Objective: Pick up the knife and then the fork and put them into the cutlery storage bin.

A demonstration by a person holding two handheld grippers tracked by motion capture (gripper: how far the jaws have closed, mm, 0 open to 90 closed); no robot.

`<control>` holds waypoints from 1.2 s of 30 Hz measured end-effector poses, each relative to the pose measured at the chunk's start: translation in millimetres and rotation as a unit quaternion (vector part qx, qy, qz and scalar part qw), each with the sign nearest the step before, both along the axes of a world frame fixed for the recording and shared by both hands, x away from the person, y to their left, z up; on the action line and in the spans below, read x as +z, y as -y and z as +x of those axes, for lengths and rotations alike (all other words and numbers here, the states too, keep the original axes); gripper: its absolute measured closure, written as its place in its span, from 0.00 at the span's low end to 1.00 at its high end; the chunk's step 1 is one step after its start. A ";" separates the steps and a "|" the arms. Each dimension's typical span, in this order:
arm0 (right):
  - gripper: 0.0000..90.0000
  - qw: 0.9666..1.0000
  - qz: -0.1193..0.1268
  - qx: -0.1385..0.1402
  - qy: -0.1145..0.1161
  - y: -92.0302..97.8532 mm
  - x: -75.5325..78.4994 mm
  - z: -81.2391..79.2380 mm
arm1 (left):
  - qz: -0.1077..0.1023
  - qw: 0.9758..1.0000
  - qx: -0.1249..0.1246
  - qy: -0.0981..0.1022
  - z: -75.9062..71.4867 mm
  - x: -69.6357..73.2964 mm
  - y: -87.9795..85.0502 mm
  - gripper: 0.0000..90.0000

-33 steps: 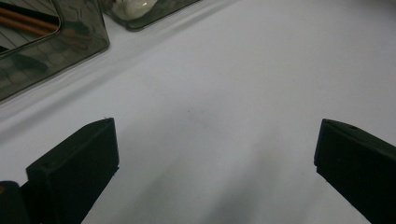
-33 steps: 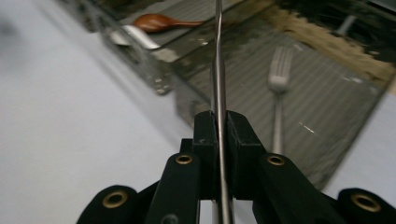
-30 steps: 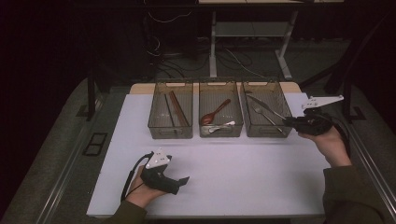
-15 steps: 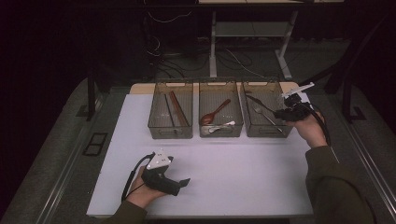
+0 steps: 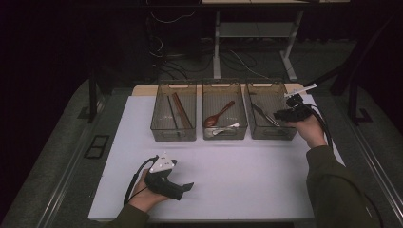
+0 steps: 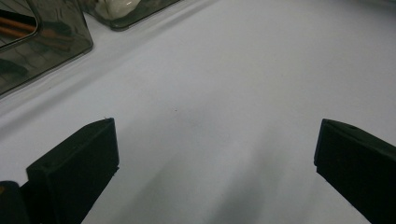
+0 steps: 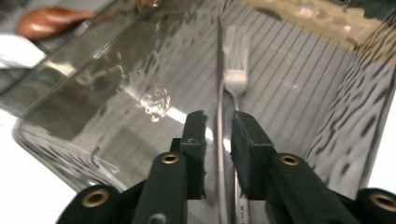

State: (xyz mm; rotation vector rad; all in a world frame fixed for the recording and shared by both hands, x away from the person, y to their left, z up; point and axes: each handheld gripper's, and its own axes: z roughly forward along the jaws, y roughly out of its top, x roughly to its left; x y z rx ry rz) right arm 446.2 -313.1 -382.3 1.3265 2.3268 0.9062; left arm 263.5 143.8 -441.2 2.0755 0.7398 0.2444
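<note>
- Knife (image 7: 219, 93) is the thing I'm after: it lies in the right bin (image 5: 269, 134), the clear one nearest my right hand, with its blade running away from me along the ribbed floor
- Right claw (image 7: 218, 140) hangs over the near end of that bin, jaws straddling the knife handle, one pad on each side
- Its jaws have just been opening; a thin gap shows on both sides of the handle, so the pads don't press on it and I'm not pinching anything
- Fork (image 7: 236, 65) lies just beside the knife on its right, tines pointing away, its handle passing under my right jaw
- From above, my right hand (image 5: 306, 128) sits at the bin's right front corner, claw (image 5: 280, 114) reaching in over the rim
- Left claw (image 5: 187, 186) rests low on the white table (image 5: 247, 180), near the front edge, well apart from the bins
- Its jaws are spread wide, with bare table between them
- Middle bin (image 5: 224, 135) holds a brown wooden spoon (image 5: 218, 115) and a white spoon (image 5: 225, 129)
- Left bin (image 5: 173, 137) holds long brown sticks (image 5: 179, 109); I can't tell just what they are
</note>
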 end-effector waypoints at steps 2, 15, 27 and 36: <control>0.73 1.000 0.007 0.001 0.005 2.0 1.9 -1.5 | 0.001 1.000 -0.001 0.000 0.2 -0.2 -0.2 0.00; 0.44 0.997 0.069 0.001 0.019 13.1 7.6 -19.8 | -0.001 1.000 0.004 -0.005 2.7 -1.2 -4.5 0.00; 0.30 0.995 0.065 0.042 0.062 -0.1 6.0 -65.4 | -0.003 1.000 0.004 -0.008 3.4 -2.1 -8.3 0.00; 0.22 0.989 0.112 0.059 0.070 -4.9 -4.7 -103.3 | -0.002 1.000 0.000 -0.007 2.2 -2.1 -8.0 0.00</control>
